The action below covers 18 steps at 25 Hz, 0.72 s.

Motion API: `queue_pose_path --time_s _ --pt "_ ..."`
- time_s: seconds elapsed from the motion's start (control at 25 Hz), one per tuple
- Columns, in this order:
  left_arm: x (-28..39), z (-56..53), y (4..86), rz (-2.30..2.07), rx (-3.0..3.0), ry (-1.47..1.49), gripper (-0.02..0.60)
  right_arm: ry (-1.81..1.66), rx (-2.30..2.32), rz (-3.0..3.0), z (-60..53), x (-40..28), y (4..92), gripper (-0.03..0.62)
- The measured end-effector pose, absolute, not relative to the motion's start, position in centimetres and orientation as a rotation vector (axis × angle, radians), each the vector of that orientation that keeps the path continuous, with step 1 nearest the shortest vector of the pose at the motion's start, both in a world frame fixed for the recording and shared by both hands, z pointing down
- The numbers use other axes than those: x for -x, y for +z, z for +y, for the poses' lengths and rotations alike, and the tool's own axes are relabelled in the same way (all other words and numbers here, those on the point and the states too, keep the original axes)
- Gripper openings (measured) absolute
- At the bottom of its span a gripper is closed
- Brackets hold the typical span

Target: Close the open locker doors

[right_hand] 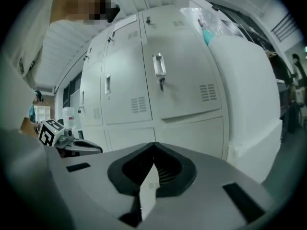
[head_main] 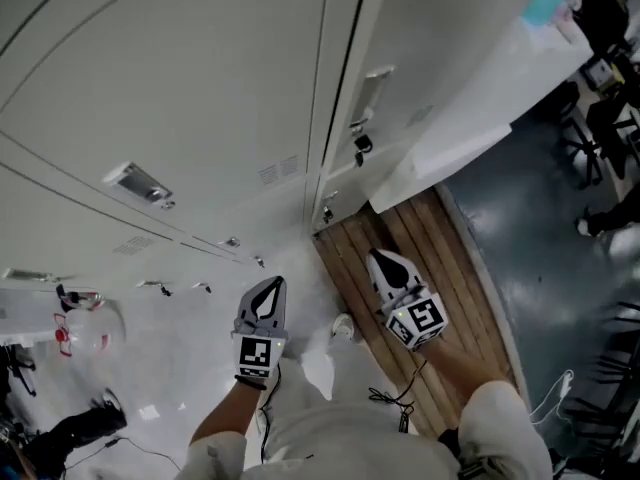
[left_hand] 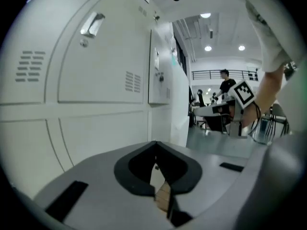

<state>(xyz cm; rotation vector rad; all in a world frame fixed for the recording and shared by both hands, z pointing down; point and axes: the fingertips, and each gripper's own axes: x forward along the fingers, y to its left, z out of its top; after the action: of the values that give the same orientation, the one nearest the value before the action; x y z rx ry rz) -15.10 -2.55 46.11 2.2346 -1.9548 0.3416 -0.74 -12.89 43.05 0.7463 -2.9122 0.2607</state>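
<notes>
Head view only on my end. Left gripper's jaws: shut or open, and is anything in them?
Observer: The left gripper view shows the left gripper shut, jaws meeting, nothing between them.
Operator: Right one?
Observer: The right gripper is shut too, and empty.
Operator: Any door ajar in front of it?
Observer: None that I can see. In the right gripper view the locker door with the handle sits flush, and its neighbours look flush as well.
</notes>
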Motion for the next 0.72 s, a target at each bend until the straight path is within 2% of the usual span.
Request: queue_pose_path --time_s 0.16,0.4,0.56,0.72 --pt "15.6 2.3 34.7 -2.012 -2.199 0.127 0.005 0.342 -0.798 -2.975 -8.8 0.2 33.6 0.011" --pt "17.1 6.0 20.6 -2.142 -2.322 -0.082 0.005 0.278 -0.734 -3.169 -6.8 2.0 21.7 0.011" --pt "18.3 7.7 15.2 -2.236 -2.407 -0.139 0.005 0.150 -0.691 -3.287 -6.0 2.3 15.7 0.010" --pt "20.9 10.0 13.8 -2.338 -2.348 -0.175 0.005 0.079 -0.644 -3.336 -4.5 2.8 13.5 0.009"
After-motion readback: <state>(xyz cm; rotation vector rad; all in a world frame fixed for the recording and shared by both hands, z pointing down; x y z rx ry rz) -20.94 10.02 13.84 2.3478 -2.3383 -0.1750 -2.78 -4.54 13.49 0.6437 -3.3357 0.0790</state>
